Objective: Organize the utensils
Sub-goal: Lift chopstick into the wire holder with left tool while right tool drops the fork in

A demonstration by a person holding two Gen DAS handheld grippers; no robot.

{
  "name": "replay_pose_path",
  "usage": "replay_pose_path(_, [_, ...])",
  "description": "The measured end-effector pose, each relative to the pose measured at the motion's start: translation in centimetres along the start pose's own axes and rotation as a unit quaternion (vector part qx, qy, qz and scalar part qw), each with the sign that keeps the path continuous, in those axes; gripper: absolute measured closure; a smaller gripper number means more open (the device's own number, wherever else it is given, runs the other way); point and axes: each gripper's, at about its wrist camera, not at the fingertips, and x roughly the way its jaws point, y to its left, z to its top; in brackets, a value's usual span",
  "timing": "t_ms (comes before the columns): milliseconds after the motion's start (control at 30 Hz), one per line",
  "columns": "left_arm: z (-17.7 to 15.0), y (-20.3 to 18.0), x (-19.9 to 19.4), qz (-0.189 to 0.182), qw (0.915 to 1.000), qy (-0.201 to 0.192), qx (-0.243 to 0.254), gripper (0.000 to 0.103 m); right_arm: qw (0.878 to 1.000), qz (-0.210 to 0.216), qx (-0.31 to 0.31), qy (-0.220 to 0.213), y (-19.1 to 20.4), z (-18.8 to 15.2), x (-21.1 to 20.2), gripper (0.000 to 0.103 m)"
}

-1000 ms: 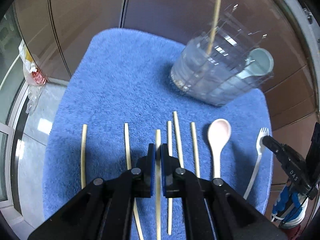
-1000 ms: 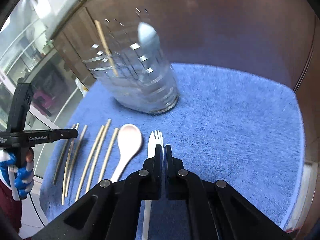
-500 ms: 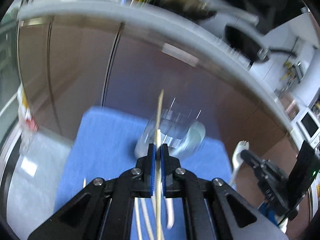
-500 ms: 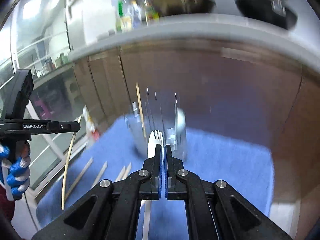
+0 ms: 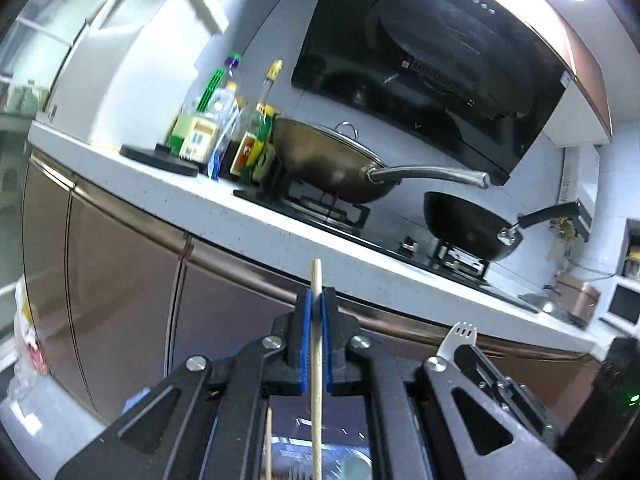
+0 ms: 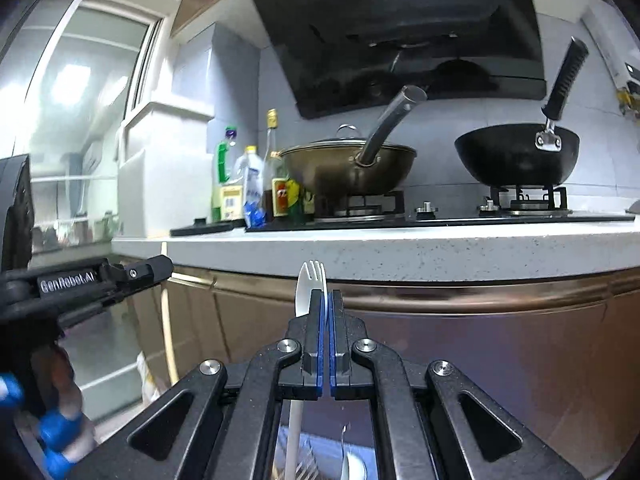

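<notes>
My left gripper (image 5: 316, 300) is shut on a wooden chopstick (image 5: 316, 276) that stands upright between the blue pads, its tip poking above them. Below it, seen through the gripper frame, is the clear utensil holder (image 5: 304, 446) with another chopstick (image 5: 269, 440) and a white spoon (image 5: 354, 468) inside. My right gripper (image 6: 328, 300) is shut on a white plastic fork (image 6: 310, 280), tines up, handle hanging down toward the holder (image 6: 310, 462). The fork (image 5: 460, 334) also shows in the left wrist view. In the right wrist view the left gripper (image 6: 160, 270) holds its chopstick (image 6: 166, 320).
Ahead runs a white kitchen counter (image 6: 440, 248) over brown cabinet doors (image 5: 120, 272). On it stand a lidded wok (image 6: 348, 164), a black pan (image 6: 516, 156) and several bottles (image 6: 248, 184). A dark range hood (image 5: 432, 64) hangs above. A gloved hand (image 6: 52, 420) grips the left tool.
Both grippers rose off the blue mat and tilted up from looking down to level. The chopstick and the fork left the mat in their jaws; the holder now lies below.
</notes>
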Motion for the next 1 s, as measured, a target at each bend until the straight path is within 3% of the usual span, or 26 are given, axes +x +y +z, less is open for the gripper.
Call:
replay_pose_path(133, [-2.5,-0.3,1.8,0.020,0.9989,-0.034,0.026,0.098,1.000,-0.015,-0.006,-0.014,-0.2,-1.5,1.3,0.101])
replay_pose_path(267, [-5.0,0.3,3.2,0.029,0.9983,-0.044,0.026,0.098,0.999,-0.029,-0.016,-0.016,-0.3,-3.8,1.8,0.101])
replay_pose_path(567, [-8.2,1.6,3.3,0.059,0.9950,-0.068,0.042,0.096,0.997,-0.042,-0.057,0.008,0.6,-8.5,1.7,0.100])
replay_pose_path(633, [-8.1,1.6,2.7,0.054,0.9956,-0.064,0.042,0.089,0.998,-0.041,-0.052,0.013,0.6,-8.7,1.2,0.098])
replay_pose_path(667, [-8.0,1.5,2.4,0.052,0.9957,-0.063,0.045,0.082,0.998,-0.041,-0.051,0.015,0.6,-8.6,1.0,0.091])
replay_pose_path(733, [-7.6,1.3,1.6,0.052,0.9954,-0.061,0.053,0.078,0.998,-0.041,-0.051,0.020,0.7,-8.7,0.6,0.079])
replay_pose_path(1000, [-6.3,0.9,-2.3,0.069,0.9943,-0.024,0.078,0.066,0.997,-0.048,-0.037,0.043,0.4,-7.5,-2.3,0.078])
